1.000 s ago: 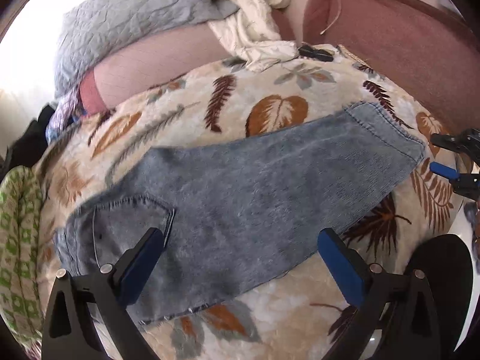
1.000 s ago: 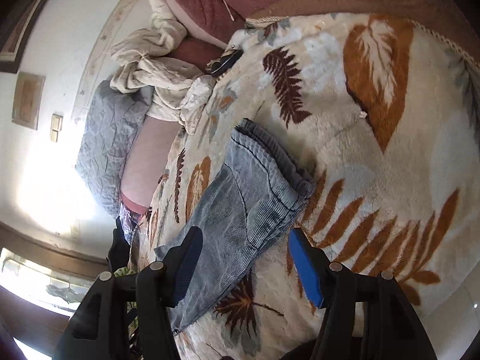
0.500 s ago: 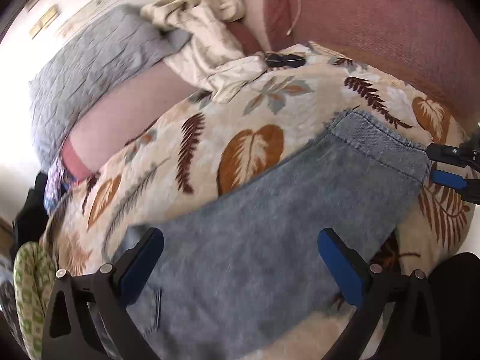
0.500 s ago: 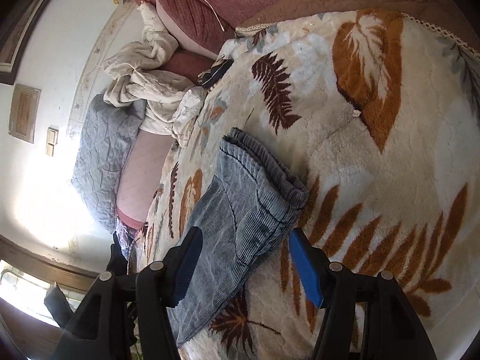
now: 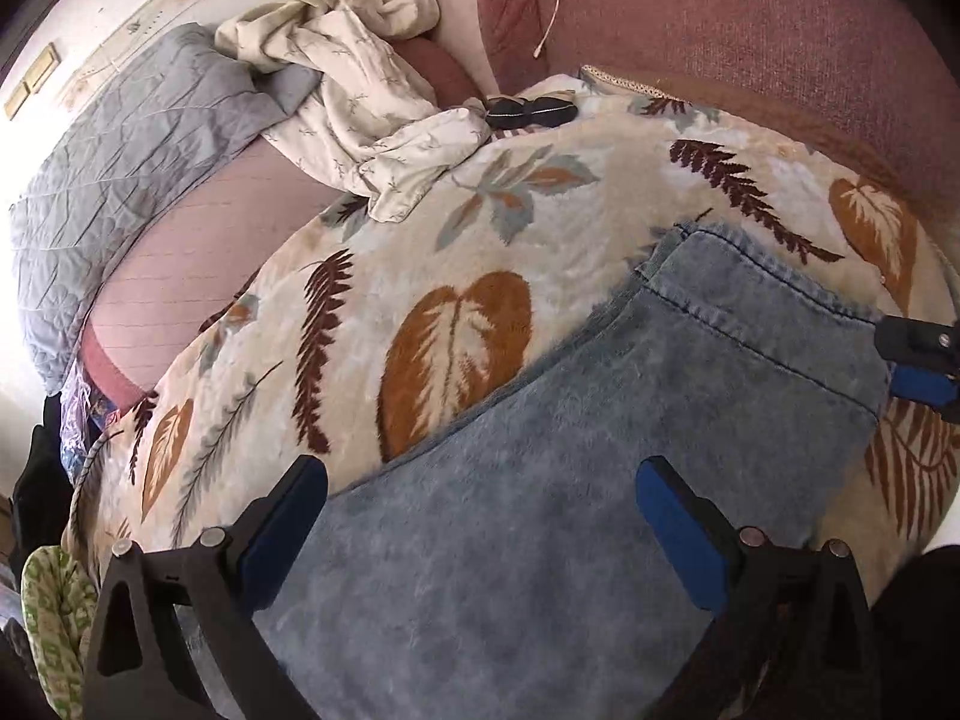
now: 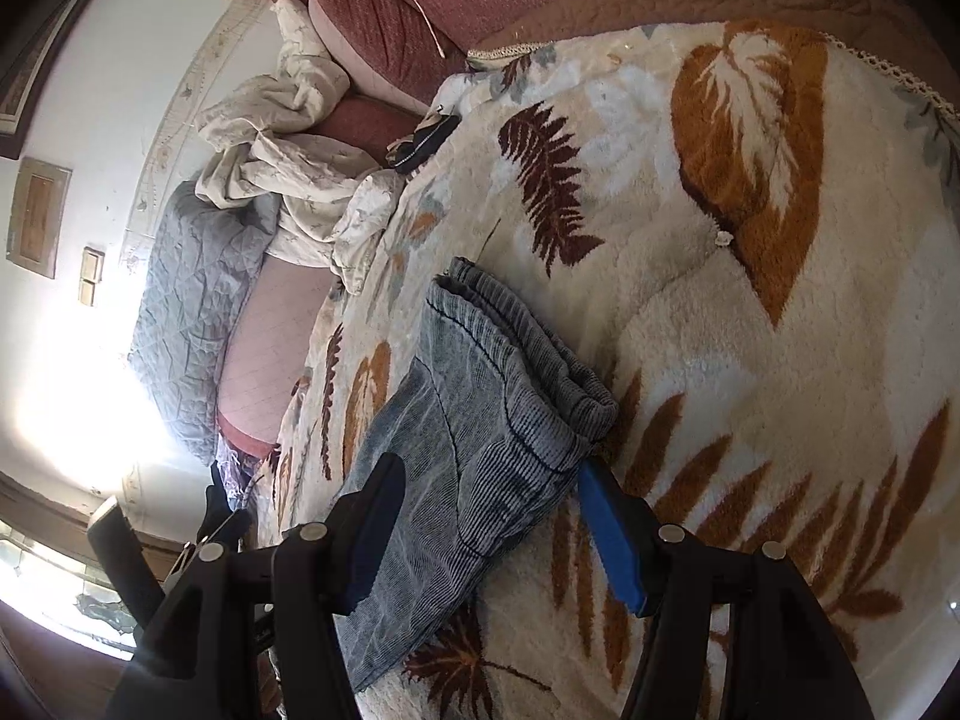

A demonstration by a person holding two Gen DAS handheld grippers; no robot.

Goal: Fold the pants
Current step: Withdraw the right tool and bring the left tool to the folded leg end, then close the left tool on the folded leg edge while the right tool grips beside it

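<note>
Denim pants (image 5: 600, 480) lie folded lengthwise on the leaf blanket (image 5: 420, 276); crosswise fold remains. Left gripper (image 5: 480, 528) and right gripper (image 6: 486, 528) both gape, holding nothing.

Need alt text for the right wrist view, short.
The right claw is open around the hem end of folded blue jeans lying on a cream leaf-print blanket. Behind lie a rumpled cream sheet, a grey quilt and dark red cushions.
</note>
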